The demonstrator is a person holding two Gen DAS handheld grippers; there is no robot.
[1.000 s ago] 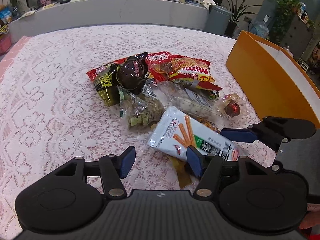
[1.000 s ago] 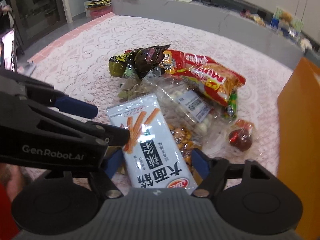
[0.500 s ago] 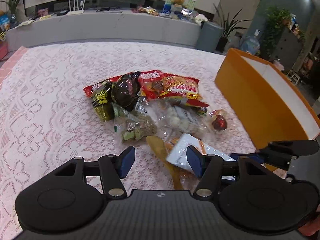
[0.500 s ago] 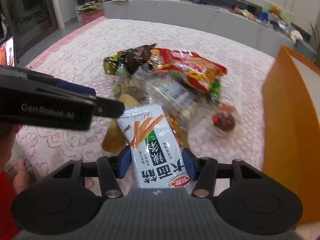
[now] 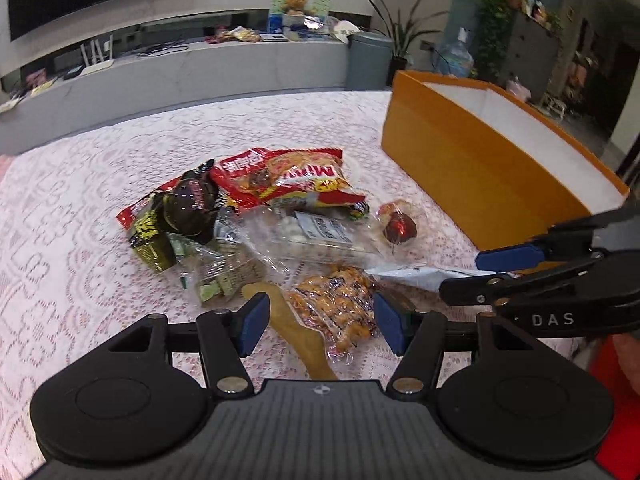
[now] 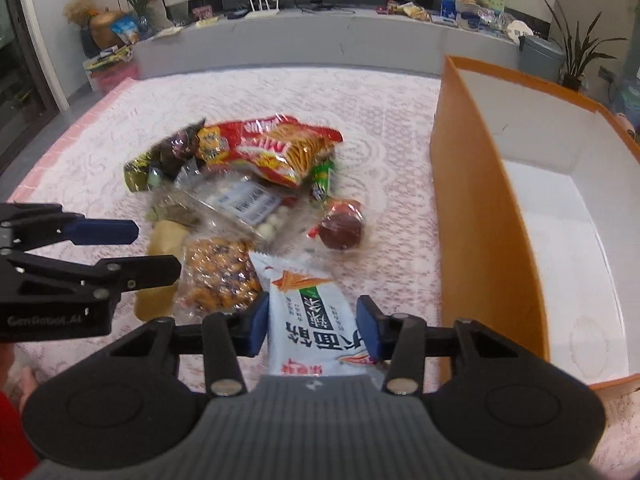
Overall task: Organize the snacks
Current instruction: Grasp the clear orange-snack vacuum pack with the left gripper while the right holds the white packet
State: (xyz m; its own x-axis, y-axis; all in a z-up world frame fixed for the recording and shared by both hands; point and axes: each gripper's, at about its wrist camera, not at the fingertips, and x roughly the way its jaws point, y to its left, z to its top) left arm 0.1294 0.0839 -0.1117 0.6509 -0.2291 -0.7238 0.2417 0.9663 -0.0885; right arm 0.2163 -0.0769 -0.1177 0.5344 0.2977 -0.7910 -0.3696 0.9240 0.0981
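Note:
A pile of snack packs lies on the lace tablecloth (image 5: 72, 240). My right gripper (image 6: 312, 326) has its jaws closing on a white breadstick pack (image 6: 310, 320), both blue pads against its sides, the pack raised off the pile. In the left wrist view that gripper (image 5: 486, 274) holds the pack (image 5: 416, 272) at the right. My left gripper (image 5: 320, 320) is open above a clear pack of orange nuts (image 5: 336, 304) and a tan strip (image 5: 296, 328), touching neither. An orange box (image 6: 472, 220) with a white inside stands at the right.
The pile also holds a red noodle-snack bag (image 5: 288, 176), a dark wrapped pack (image 5: 188, 208), a clear pack of white balls (image 5: 316, 236) and a red round sweet (image 5: 400, 228). A grey counter (image 5: 200, 68) runs behind the table.
My right gripper's jaws narrowed onto the white pack and carried it up and toward the orange box, uncovering the nut pack. My left gripper stayed open and shifted over the pile.

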